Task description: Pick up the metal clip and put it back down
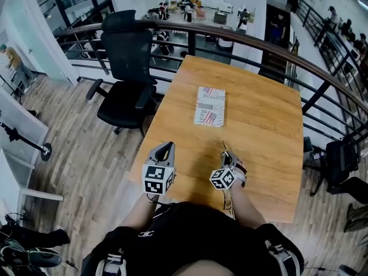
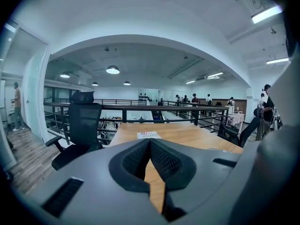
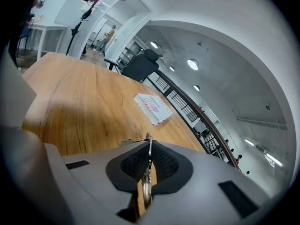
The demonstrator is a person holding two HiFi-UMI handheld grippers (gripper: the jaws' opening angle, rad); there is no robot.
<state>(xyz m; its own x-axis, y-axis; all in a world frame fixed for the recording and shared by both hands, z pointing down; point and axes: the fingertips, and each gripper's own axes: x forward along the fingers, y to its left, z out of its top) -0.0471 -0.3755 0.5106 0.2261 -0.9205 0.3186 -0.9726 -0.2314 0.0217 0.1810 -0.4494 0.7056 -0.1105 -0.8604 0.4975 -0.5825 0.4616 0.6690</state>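
Metal clip [image 3: 147, 179] clamped in right gripper [image 3: 149, 144], left gripper [image 2: 150, 140] closed, above wooden table [image 1: 259, 108].

text: "JUSTFOR" | on: flat printed packet [image 1: 209, 106] | other print there: too small to read

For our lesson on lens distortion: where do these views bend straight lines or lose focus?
Head view: the railing bows into an arc. Left gripper view: black rim, ceiling arches. Right gripper view: table tilts; the metal clip between the jaws looks soft.
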